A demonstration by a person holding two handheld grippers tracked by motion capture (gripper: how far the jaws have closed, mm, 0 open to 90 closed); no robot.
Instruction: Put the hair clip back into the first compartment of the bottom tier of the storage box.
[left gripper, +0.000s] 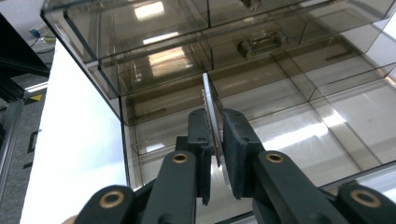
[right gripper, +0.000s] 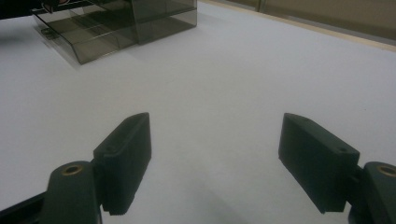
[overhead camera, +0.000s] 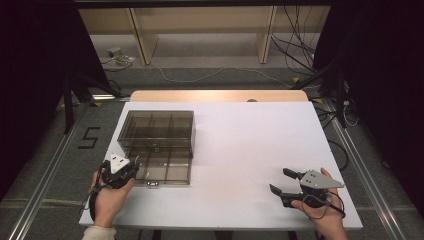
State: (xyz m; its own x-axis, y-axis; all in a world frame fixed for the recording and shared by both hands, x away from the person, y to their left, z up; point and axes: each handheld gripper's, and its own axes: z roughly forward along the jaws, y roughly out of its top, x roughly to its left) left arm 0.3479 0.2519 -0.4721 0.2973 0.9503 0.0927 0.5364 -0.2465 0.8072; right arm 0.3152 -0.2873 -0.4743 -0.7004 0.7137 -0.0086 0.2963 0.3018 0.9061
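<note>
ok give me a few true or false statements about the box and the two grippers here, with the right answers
1. The left gripper is shut on a thin divider inside the smoky clear box. True.
2. The right gripper holds the box's lid. False: its jaws stand wide open with nothing between them, over bare white table.
3. The box sits on the left part of the table. True.
4. The box is opaque and red. False: it is see-through, tinted brown-grey, with compartments visible inside.
5. Both grippers are at the box. False: the right one rests well apart from it, near the table's front right.
</note>
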